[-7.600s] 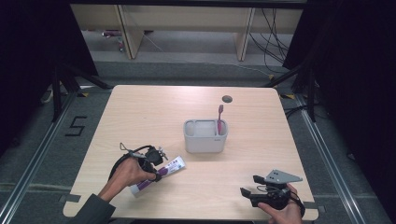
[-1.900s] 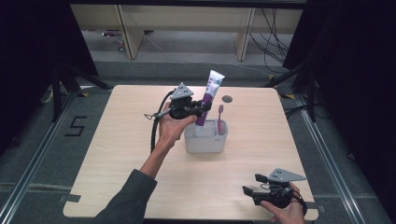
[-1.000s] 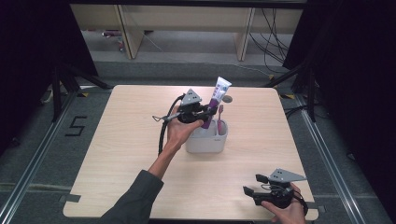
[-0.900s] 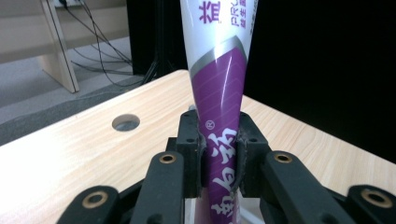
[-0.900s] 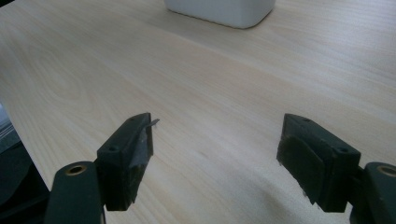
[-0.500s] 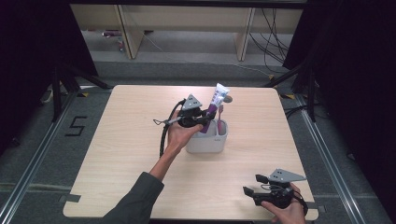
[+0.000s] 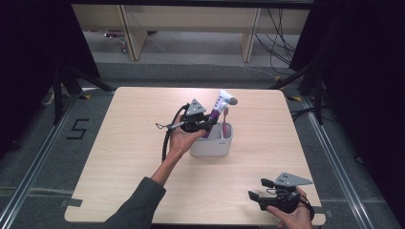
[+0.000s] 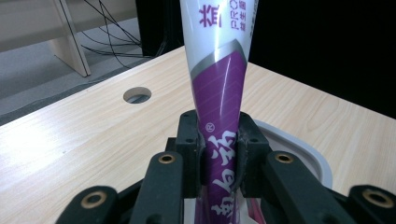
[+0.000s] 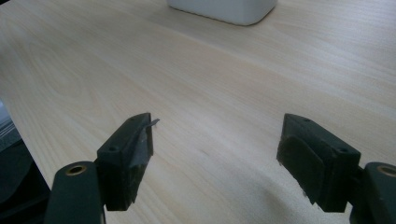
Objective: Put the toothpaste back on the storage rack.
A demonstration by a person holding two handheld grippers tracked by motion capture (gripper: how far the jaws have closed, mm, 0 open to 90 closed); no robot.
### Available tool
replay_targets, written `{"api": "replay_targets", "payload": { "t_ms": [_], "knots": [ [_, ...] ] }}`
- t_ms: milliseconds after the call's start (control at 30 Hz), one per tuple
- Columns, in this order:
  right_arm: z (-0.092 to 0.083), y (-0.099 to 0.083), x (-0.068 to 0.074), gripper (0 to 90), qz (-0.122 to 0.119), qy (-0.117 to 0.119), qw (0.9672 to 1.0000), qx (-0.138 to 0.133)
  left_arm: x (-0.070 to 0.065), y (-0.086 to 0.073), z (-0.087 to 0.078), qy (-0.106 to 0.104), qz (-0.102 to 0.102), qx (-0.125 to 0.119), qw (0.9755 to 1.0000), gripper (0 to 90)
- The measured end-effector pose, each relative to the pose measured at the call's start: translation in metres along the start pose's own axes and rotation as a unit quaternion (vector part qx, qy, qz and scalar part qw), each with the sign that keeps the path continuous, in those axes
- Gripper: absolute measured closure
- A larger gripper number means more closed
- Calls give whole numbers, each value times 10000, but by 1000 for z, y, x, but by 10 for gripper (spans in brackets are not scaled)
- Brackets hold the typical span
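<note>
A purple and white toothpaste tube stands tilted with its lower end inside the white holder at the table's middle. My left gripper is shut on the tube's purple part, just above the holder's rim. A pink toothbrush stands in the same holder on the right. My right gripper rests open near the table's front right edge, nothing between its fingers. The holder's base shows far ahead in the right gripper view.
A round cable hole sits in the tabletop behind the holder. The wooden table is bare on the left and front. Shelving and cables lie on the floor beyond the far edge.
My left gripper has lowered the tube a little, so its lower end sits deeper in the holder. The right gripper has stayed still.
</note>
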State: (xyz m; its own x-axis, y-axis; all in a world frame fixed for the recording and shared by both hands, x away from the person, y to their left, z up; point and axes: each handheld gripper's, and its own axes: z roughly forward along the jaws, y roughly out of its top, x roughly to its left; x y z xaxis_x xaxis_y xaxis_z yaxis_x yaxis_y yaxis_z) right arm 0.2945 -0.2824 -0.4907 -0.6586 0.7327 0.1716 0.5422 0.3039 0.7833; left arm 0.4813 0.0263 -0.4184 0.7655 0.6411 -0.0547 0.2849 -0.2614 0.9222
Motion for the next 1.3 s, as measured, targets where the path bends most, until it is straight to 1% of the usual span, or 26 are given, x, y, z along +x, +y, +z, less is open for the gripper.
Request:
{"api": "replay_targets", "payload": {
  "t_ms": [33, 100, 200, 233, 267, 300, 367, 433, 467, 567, 600, 633, 700, 833, 900, 967, 1067, 1100, 1167, 1233, 1267, 1300],
  "knots": [
    [0, 0, 1, 267, 65, -39, 10000, -8, 0, 0, 0, -6, -5, 0, 10000, 747],
    [-1, 0, 0, 267, 20, -34, 10000, 22, -1, -1, 1, -18, -30, -42, 10000, 747],
    [0, 0, 0, 267, 40, 26, 10000, 6, -1, -2, 2, -14, -14, -8, 10000, 746],
    [0, 0, 1, 267, 50, -14, 10000, 15, -2, -2, 3, -24, -9, -36, 10000, 746],
    [0, 0, 0, 267, 20, -20, 10000, 26, -2, -1, 3, -17, -17, -25, 10000, 746],
    [0, 0, 0, 267, 27, -25, 10000, 31, -3, -2, 4, -19, -35, -67, 10000, 746],
    [0, 0, 0, 267, 26, -25, 10000, 30, -3, -2, 5, -49, -16, -61, 10000, 746],
    [0, 0, 0, 267, 23, -22, 10000, 21, -4, -3, 7, -36, -29, -41, 10000, 746],
    [-1, 0, 0, 267, 29, -22, 10000, 26, -4, -3, 7, -30, -12, 2, 10000, 745],
    [0, 0, 0, 267, 25, -23, 10000, 30, -5, -4, 8, -43, 23, 24, 10000, 743],
    [0, 0, 0, 267, 42, 22, 10000, 24, -5, -4, 8, -42, 51, 41, 10000, 742],
    [0, 0, 0, 267, 21, -22, 10000, 27, -5, -4, 9, -48, 46, 46, 10000, 741],
    [0, 0, 0, 267, 25, -20, 10000, 31, -6, -5, 9, -50, 48, 50, 10000, 734],
    [0, 0, 0, 267, 26, -21, 10000, 33, -6, -5, 9, -34, 143, 131, 9998, 722],
    [0, 0, 0, 267, 28, -19, 10000, 34, -6, -6, 9, -44, 121, 113, 9999, 722],
    [0, -1, 0, 267, 6, -47, 10000, 14, -6, -6, 8, -60, 122, 167, 9998, 718],
    [1, -1, 0, 267, 10, -33, 10000, -2, -6, -5, 7, -13, 89, 70, 9999, 670],
    [1, -1, 0, 267, 11, -33, 10000, -1, -6, -4, 6, 20, 106, 86, 9999, 642],
    [0, -1, 1, 267, 44, -35, 10000, 20, -6, -2, 3, 41, -11, -143, 9999, 600],
    [0, 0, 1, 267, -1, -22, 10000, 41, -5, 2, -1, 135, -77, -267, 9995, 528],
    [1, -1, 2, 267, 93, 10, 9999, 60, -5, 5, -4, 165, -83, -249, 9995, 501],
    [1, -1, 2, 267, 95, 8, 9999, 61, -5, 6, -5, 176, -70, -243, 9995, 485]
  ]
}}
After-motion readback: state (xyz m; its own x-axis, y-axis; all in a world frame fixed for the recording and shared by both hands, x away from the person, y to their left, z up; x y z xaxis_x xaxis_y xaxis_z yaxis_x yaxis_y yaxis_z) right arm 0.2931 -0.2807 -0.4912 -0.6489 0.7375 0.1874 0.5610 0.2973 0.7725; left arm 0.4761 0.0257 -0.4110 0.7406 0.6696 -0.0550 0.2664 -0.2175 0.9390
